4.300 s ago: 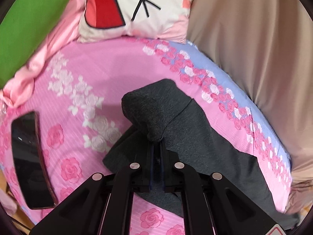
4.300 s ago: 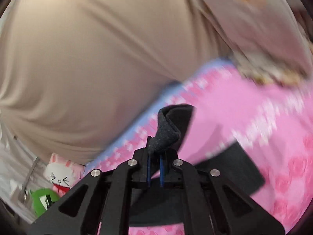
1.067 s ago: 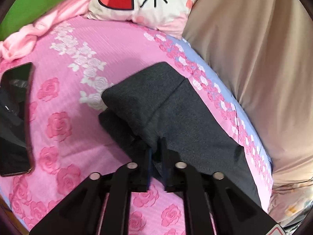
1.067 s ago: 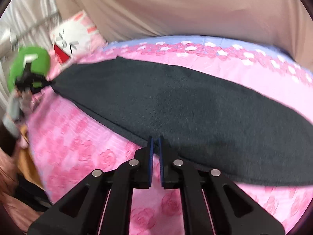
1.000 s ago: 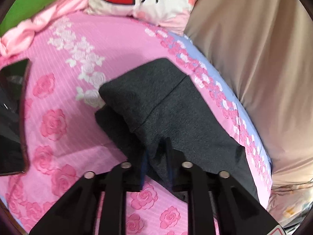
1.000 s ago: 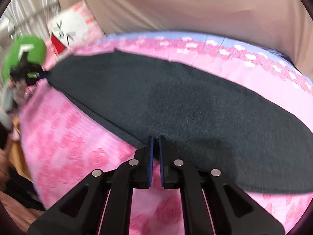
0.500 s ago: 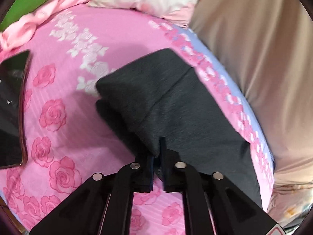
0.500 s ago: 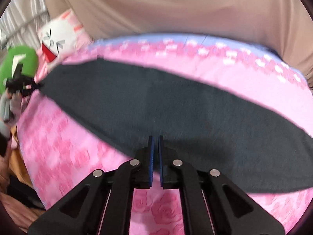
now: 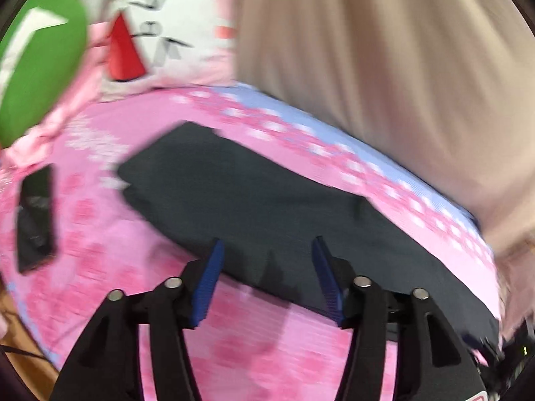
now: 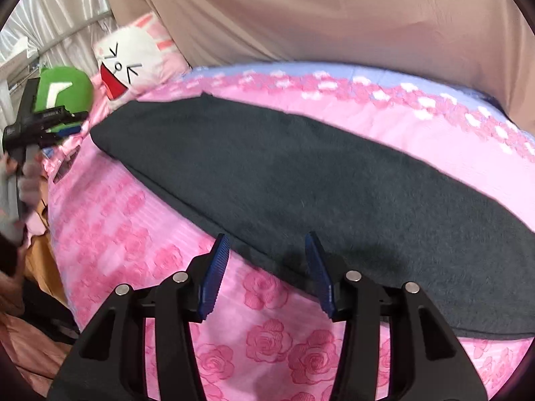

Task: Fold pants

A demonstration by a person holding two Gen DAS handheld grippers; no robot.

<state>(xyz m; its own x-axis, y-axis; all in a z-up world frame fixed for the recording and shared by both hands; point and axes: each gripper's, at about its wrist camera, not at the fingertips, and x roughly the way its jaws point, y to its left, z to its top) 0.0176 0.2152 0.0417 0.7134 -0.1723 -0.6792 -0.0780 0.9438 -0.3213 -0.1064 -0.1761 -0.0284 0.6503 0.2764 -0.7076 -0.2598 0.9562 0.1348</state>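
The dark grey pants (image 9: 267,207) lie flat in a long folded strip across the pink rose-print bed sheet (image 9: 110,257); they also fill the middle of the right wrist view (image 10: 301,180). My left gripper (image 9: 267,254) is open and empty, just above the pants' near edge. My right gripper (image 10: 267,250) is open and empty, over the pants' near edge further along. The left gripper also shows at the far left of the right wrist view (image 10: 43,123), beside the pants' end.
A black phone (image 9: 35,214) lies on the sheet left of the pants. A white cat-face cushion (image 9: 167,23) and a green cushion (image 9: 36,53) sit at the bed's head. A beige curtain (image 10: 334,10) hangs along the far side. The sheet's lilac border (image 10: 334,70) runs behind the pants.
Both grippers were shut on the pants' edge half a second ago; both have opened and let go. The left gripper has pulled back, and the pants lie flat.
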